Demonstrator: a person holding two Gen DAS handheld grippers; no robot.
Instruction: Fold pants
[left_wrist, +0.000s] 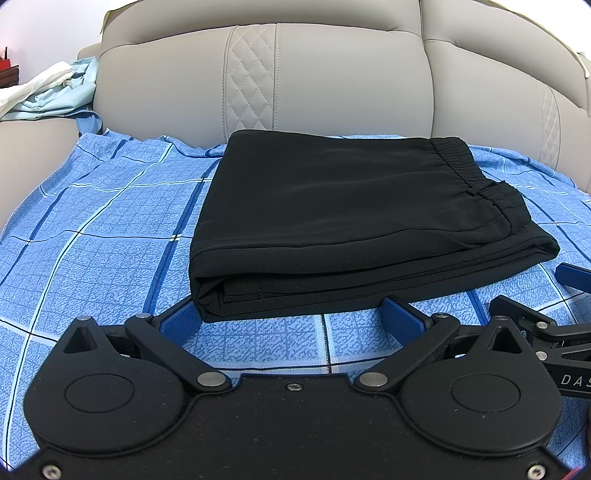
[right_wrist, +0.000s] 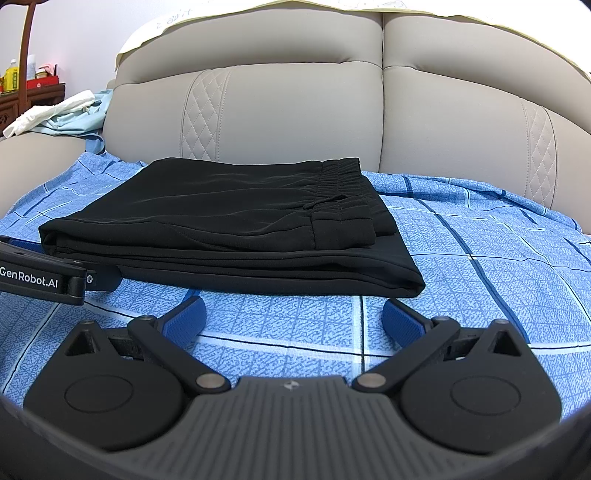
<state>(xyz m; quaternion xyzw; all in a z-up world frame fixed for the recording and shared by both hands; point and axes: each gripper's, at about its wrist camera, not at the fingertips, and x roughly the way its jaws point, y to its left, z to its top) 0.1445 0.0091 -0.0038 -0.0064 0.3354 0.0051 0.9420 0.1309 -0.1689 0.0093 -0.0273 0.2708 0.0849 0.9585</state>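
Black pants (left_wrist: 332, 221) lie fully folded on the blue checked sheet (left_wrist: 92, 240); left gripper (left_wrist: 291, 317) and right gripper (right_wrist: 293, 317), both wide and empty, just before them: folding looks done, next withdraw.

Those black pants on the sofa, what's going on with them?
Someone is folding clothes with a handheld gripper in each hand. The black pants already lie folded into a neat stack on a blue checked sheet spread over the beige sofa. The left gripper and right gripper both sit open just in front of the stack, holding nothing. A pile of light clothes lies on the armrest.
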